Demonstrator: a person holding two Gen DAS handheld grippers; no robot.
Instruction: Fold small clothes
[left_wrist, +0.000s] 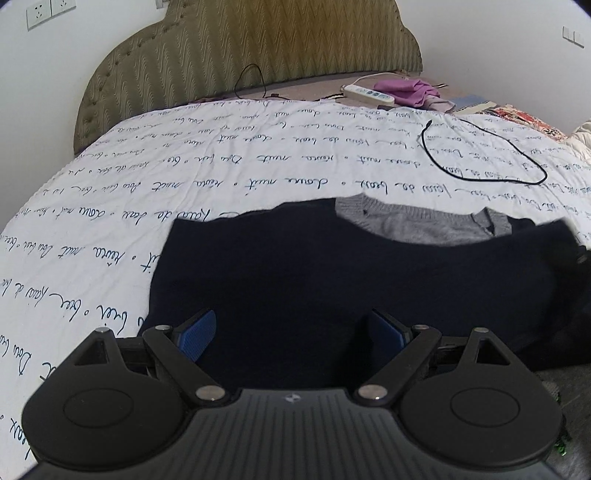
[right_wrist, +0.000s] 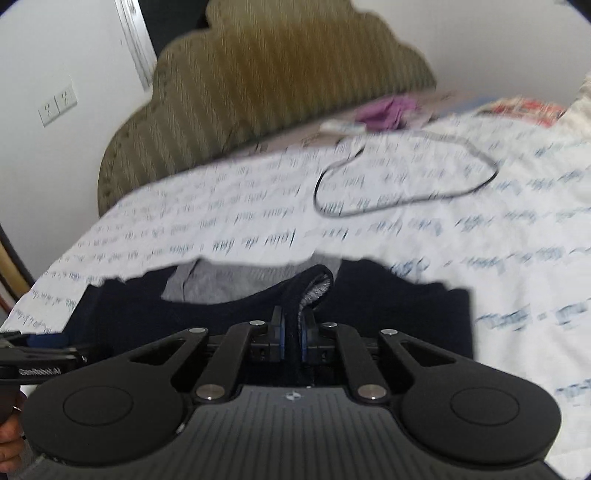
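Observation:
A small dark navy sweater (left_wrist: 332, 273) with a grey knit inner collar (left_wrist: 413, 221) lies flat on the white bedspread (left_wrist: 184, 177) printed with script. My left gripper (left_wrist: 293, 334) hovers over the sweater's near part, its blue pads (left_wrist: 197, 334) wide apart with only cloth lying beneath them. In the right wrist view the same sweater (right_wrist: 388, 310) shows, and my right gripper (right_wrist: 291, 338) is shut on a raised fold of its navy fabric (right_wrist: 306, 288), whose grey lining peeks out at the top. The right wrist view is blurred.
A black cable (left_wrist: 480, 155) loops on the bedspread beyond the sweater. A white power strip (left_wrist: 369, 92) and purple cloth (left_wrist: 410, 90) lie near the olive headboard (left_wrist: 240, 51). Patterned bedding (left_wrist: 524, 118) sits at the far right. A hand (right_wrist: 9, 439) shows at the left edge.

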